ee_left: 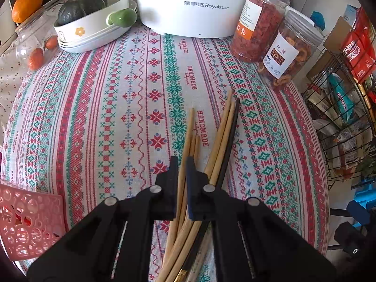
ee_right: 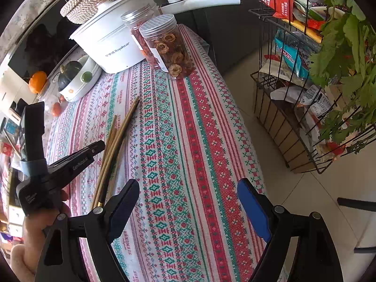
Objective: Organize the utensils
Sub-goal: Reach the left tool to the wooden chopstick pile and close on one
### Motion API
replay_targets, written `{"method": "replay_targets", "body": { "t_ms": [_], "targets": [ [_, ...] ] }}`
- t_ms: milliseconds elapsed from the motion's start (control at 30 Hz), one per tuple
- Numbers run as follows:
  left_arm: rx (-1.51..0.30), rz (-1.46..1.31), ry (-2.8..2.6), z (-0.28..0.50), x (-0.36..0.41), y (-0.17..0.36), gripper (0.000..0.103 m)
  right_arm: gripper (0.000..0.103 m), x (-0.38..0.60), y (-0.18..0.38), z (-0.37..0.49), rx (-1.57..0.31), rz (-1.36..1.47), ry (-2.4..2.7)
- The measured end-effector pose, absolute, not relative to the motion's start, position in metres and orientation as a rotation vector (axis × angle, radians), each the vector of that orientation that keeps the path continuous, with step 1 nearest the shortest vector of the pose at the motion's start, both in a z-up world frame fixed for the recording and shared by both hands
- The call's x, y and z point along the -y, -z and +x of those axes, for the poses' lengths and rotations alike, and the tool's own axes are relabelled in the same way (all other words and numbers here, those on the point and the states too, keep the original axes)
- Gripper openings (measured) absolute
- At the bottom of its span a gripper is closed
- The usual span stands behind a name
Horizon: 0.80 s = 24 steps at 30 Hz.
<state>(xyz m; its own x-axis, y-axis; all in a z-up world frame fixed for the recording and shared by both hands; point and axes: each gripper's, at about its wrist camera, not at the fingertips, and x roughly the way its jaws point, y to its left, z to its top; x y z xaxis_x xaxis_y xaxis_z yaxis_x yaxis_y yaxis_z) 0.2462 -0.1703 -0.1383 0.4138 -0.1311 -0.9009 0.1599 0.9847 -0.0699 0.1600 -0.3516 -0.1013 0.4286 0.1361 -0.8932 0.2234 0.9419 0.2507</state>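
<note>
The left gripper (ee_left: 182,164) is nearly closed around one pale bamboo chopstick (ee_left: 188,136) in a bundle lying lengthwise on the patterned tablecloth (ee_left: 105,105). The right gripper (ee_right: 188,209) hovers wide open and empty, to the bundle's right.

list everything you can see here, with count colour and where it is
chopsticks: several wooden plus one black, fanned on the tablecloth, some between the left gripper's fingers
tablecloth: one, red, green and white pattern, covering the table
pink basket: one, near left edge
electric pot: one, white, far end of the table
jars: two, clear with reddish dried contents, right of the pot
squash: one, dark green, in white stacked dishes left of the pot
orange fruit: one, far left
wire rack: one, black, holding packets, right of the table
plant: green, over the rack
left gripper: black, nearly closed around chopsticks
right gripper: black with blue pads, open above the cloth
</note>
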Motion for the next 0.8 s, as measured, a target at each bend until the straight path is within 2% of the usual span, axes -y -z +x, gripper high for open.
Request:
{"method": "replay_targets", "body": {
  "t_ms": [467,800],
  "targets": [
    [-1.169,0.107,0.136,0.262,0.183,0.148,0.008,0.086,0.35,0.104,0.164,-1.142,0.366,0.041],
    [-1.051,0.172,0.242,0.194,0.179,0.109,0.007,0.086,0.343,0.096,0.156,-1.129,0.335,0.056]
  ]
}}
